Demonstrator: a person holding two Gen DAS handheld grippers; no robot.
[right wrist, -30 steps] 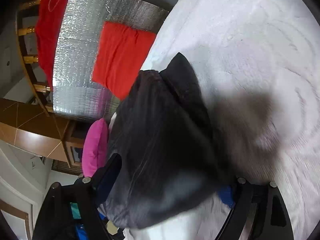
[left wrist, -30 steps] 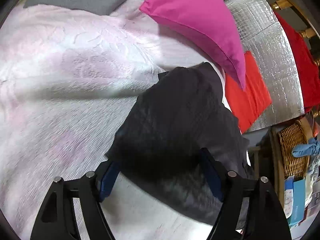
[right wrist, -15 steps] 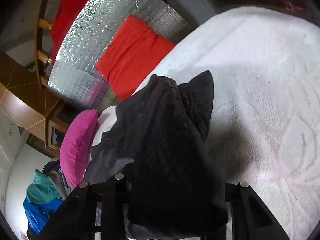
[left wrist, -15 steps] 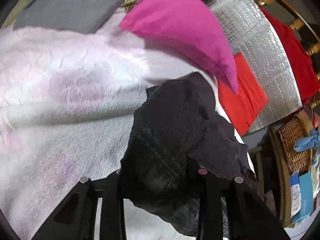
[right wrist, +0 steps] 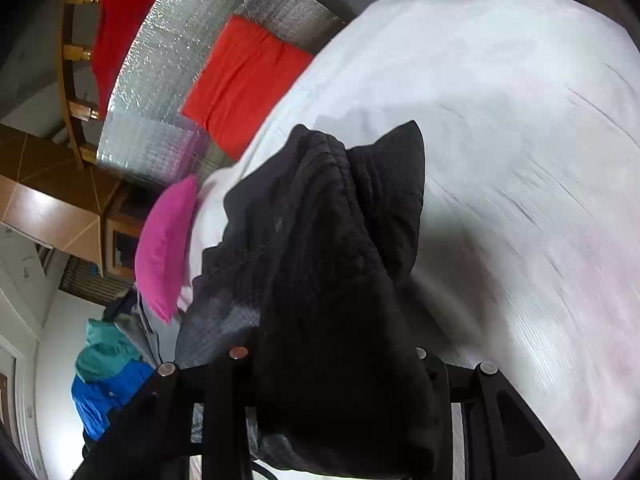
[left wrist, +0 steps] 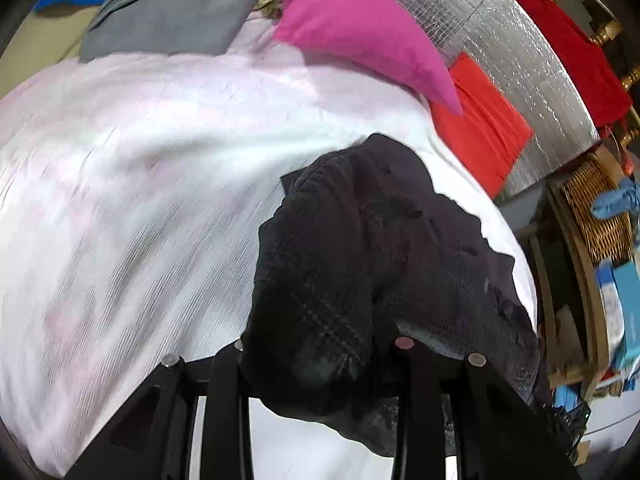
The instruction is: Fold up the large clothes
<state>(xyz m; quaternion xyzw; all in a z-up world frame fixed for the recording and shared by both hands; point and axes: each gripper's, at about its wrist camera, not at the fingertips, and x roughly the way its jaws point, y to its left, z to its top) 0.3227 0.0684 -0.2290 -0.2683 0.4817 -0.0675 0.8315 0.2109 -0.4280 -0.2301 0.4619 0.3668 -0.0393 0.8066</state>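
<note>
A black textured garment lies bunched near the right edge of a white-pink bedspread. My left gripper is shut on a fold of it, with the cloth draped over both fingers. In the right wrist view the same garment hangs over my right gripper, which is shut on another part of it and lifts it off the bedspread. The fingertips of both grippers are hidden under the cloth.
A pink pillow and a grey cloth lie at the head of the bed. Red cushions lean on a silver foil panel. A wicker basket stands right of the bed. Blue and teal clothes are piled beyond.
Both grippers were open around the garment a second ago; they have closed on it and raised it, bunching the cloth upward off the bedspread.
</note>
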